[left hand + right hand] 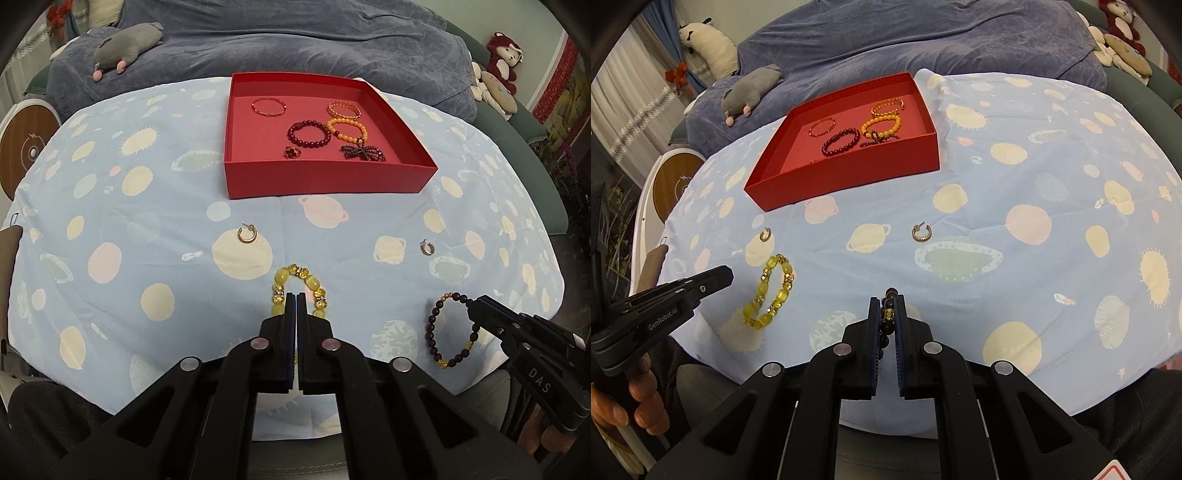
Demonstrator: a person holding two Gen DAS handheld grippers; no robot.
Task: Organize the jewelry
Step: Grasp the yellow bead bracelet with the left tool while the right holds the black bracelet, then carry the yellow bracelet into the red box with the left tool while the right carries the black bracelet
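A: Which step is this?

B: Mid-collection, I'd judge. The red box already holds several bracelets. The right gripper is closed on the dark bead bracelet, which hangs from its tips near the counter's front edge.

A: And the left gripper?

B: Its jaws are pressed nearly together just beside the yellow bracelet; whether they pinch a bead, I cannot tell.

A: Next move?

B: Probably carrying the dark bracelet well forward to the box and releasing it inside. Two hoop earrings, the left earring and the right earring, lie loose between.

A: The surroundings?

B: A pale blue planet-print cloth covers the counter; behind it a blue-draped sofa with a grey plush toy.
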